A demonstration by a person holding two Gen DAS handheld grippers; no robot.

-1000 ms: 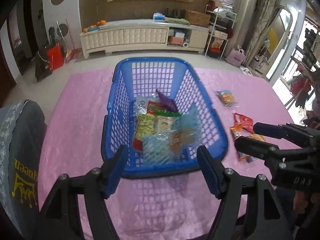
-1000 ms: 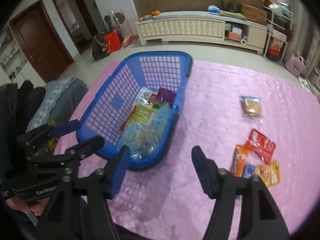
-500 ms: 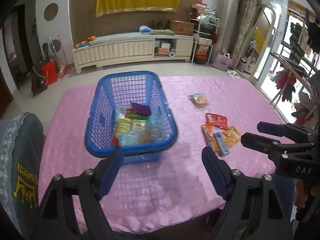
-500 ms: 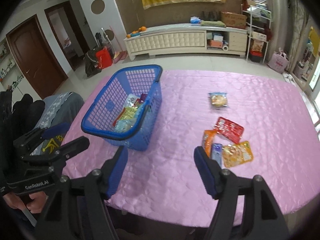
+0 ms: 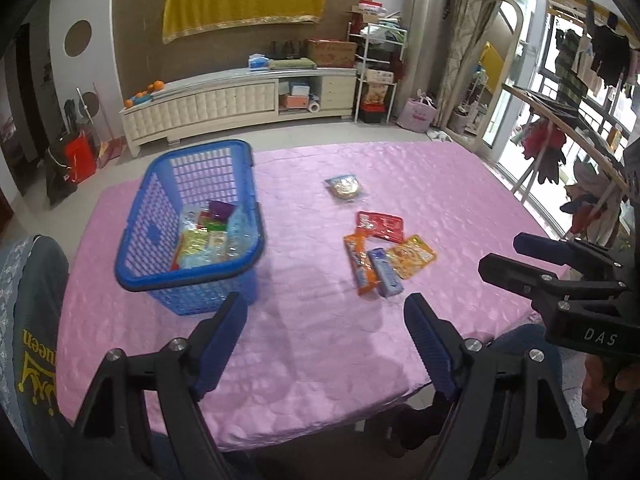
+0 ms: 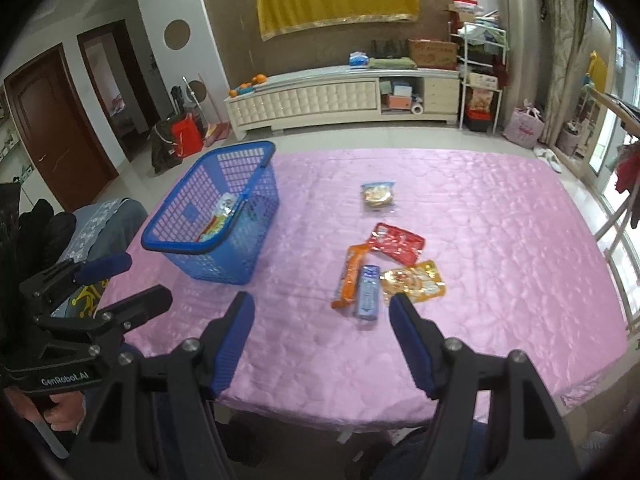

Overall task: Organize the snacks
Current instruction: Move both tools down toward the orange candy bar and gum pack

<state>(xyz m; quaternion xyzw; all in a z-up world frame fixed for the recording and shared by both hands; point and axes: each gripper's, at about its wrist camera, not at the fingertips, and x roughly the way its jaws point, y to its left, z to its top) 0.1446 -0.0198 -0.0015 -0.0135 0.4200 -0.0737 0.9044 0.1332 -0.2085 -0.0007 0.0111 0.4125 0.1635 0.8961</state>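
Note:
A blue mesh basket (image 5: pixel 140 276) (image 6: pixel 256 184) stands on the left of the pink table and holds several snack packets (image 5: pixel 208 236). On the cloth to its right lie a clear bun packet (image 5: pixel 343 187) (image 6: pixel 378 196), a red packet (image 5: pixel 380 224) (image 6: pixel 396 242), an orange packet (image 5: pixel 358 260) (image 6: pixel 350 276), a blue packet (image 5: pixel 385 272) (image 6: pixel 368 290) and a yellow packet (image 5: pixel 412 255) (image 6: pixel 414 282). My left gripper (image 5: pixel 325 310) is open and empty above the table's near edge. My right gripper (image 6: pixel 322 312) is open and empty, just in front of the loose packets.
The pink tablecloth (image 6: pixel 500 240) covers the whole table. A chair back with a grey cover (image 5: pixel 28 320) stands at the near left. A white low cabinet (image 6: pixel 340 96) lines the far wall. A drying rack (image 5: pixel 568 128) stands to the right.
Both grippers have pulled back and risen away from the basket. The view has swung right, so the loose packets now lie ahead. Both stay open and empty.

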